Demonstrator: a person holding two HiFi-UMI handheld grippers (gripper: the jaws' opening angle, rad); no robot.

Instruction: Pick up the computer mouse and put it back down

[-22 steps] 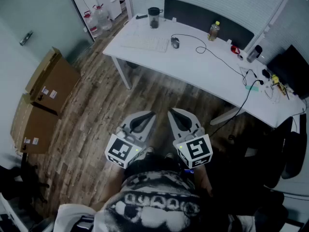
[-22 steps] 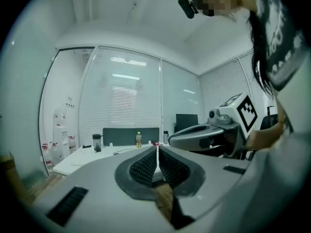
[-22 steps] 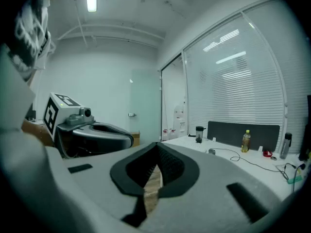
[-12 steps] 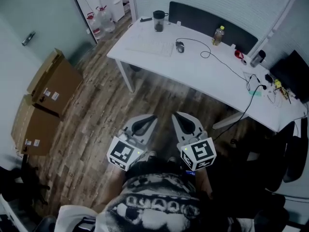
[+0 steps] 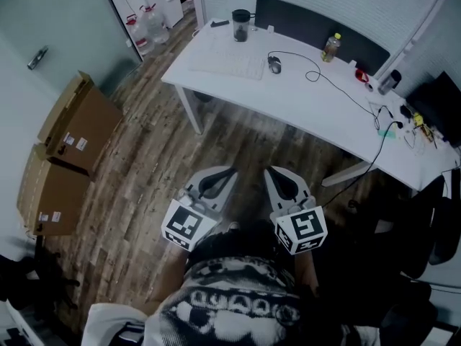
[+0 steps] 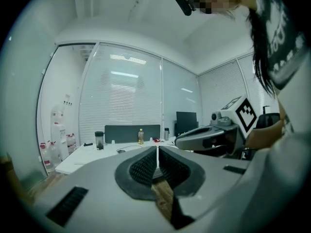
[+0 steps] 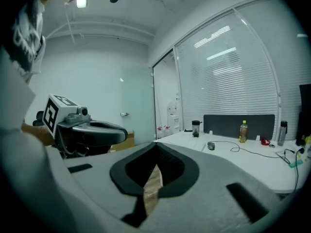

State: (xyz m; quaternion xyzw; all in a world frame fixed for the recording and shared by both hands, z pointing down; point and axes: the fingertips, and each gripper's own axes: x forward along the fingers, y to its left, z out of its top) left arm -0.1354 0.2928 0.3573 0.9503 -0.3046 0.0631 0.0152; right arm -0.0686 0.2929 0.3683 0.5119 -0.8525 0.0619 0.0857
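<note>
While left gripper (image 5: 225, 173) and right gripper (image 5: 274, 173) hang closed, empty, the upper-centre mouse (image 5: 274, 64) looks light, hard, slick: pinch its sides.

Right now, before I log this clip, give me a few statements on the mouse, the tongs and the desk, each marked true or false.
1. The mouse lies on the desk, in neither tongs. True.
2. The right tongs are open. False: they are shut and empty.
3. The left tongs are shut. True.
4. The bottle lies tipped over. False: it stands upright on the desk.
5. Both tongs hang over the desk. False: they are over the floor, short of the desk.
6. Boxes sit to the left of the tongs in the head view. True.
</note>
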